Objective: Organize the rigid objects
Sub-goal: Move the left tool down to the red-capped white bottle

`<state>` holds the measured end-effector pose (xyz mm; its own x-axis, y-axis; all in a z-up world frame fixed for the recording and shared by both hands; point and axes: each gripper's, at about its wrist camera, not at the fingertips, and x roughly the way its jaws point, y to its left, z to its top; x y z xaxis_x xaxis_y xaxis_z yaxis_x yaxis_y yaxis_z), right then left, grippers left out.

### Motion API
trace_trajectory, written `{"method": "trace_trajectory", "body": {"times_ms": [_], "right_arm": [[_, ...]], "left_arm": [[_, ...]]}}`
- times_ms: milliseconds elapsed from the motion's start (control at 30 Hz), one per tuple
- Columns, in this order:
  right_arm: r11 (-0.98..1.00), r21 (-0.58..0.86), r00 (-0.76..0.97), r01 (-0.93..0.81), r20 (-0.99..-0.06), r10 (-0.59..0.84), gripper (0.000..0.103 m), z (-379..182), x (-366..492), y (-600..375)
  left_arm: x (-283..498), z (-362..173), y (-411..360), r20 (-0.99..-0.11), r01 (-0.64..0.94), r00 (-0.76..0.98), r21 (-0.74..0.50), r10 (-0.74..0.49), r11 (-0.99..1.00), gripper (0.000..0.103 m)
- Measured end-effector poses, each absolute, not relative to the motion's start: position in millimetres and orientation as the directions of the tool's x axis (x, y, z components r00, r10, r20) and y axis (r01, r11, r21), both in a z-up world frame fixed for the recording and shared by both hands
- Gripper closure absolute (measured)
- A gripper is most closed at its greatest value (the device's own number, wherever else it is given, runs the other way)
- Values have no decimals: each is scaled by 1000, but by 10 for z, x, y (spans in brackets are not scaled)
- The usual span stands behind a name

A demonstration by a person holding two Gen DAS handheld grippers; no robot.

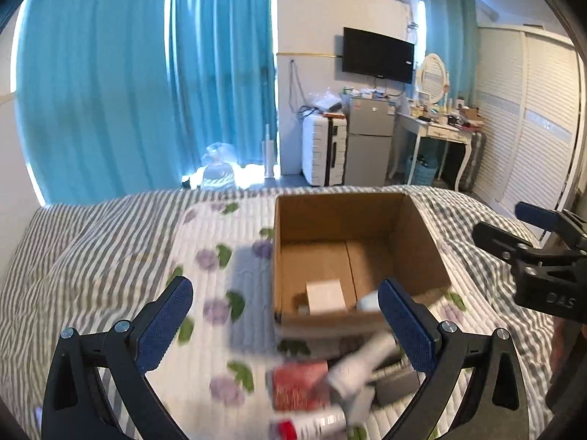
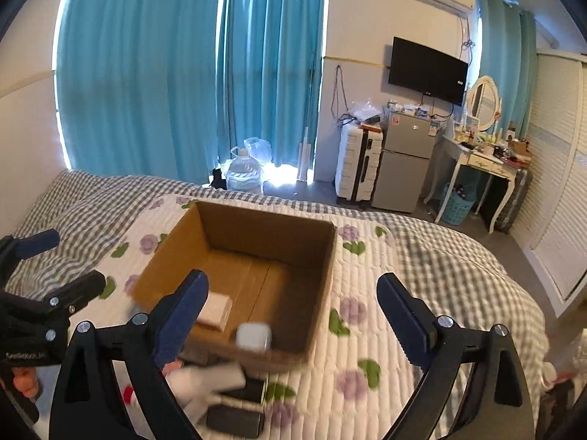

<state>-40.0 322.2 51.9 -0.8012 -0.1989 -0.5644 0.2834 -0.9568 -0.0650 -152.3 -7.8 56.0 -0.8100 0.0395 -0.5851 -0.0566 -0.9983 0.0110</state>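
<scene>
An open cardboard box (image 1: 422, 234) (image 2: 326, 256) sits on a floral quilt on the bed. Inside lie a small white box (image 1: 325, 296) (image 2: 217, 310) and a white round-topped container (image 2: 254, 335) against the near wall. Before the box lies a blurred pile: a red packet (image 1: 301, 385), white bottles (image 1: 363, 363), a red-capped tube (image 1: 312, 425), and dark flat items (image 2: 234, 420). My left gripper (image 1: 286, 315) is open and empty, above the quilt and pile. My right gripper (image 2: 291, 308) is open and empty, over the box's near right corner.
The striped bed cover (image 1: 73, 256) surrounds the quilt (image 2: 367, 366). Beyond the bed are blue curtains, a water jug (image 2: 244, 174), a white suitcase (image 2: 357, 163), a small fridge (image 2: 403, 161), a dressing table (image 2: 477, 161) and louvred wardrobe doors at the right.
</scene>
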Motion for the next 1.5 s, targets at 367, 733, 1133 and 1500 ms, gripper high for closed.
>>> {"method": "trace_trajectory", "body": {"times_ms": [367, 733, 1133, 1500], "right_arm": [[-952, -51, -721, 303, -665, -194, 8, -157, 200, 3193], [-958, 11, -603, 286, -775, -189, 8, -1065, -51, 3292], [-968, -9, -567, 249, -812, -139, 8, -1157, -26, 3404], [-973, -3, -555, 233, -821, -130, 8, -1198, -21, 3445]], "left_arm": [[-1063, -200, -61, -673, -27, -739, 67, -25, -997, 0], [-1385, -1067, 106, -793, -181, -607, 81, 46, -980, 0], [-1003, -1132, 488, -871, -454, -427, -25, 242, -890, 0], [-1309, -1253, 284, -866, -308, -483, 26, 133, -951, 27]]}}
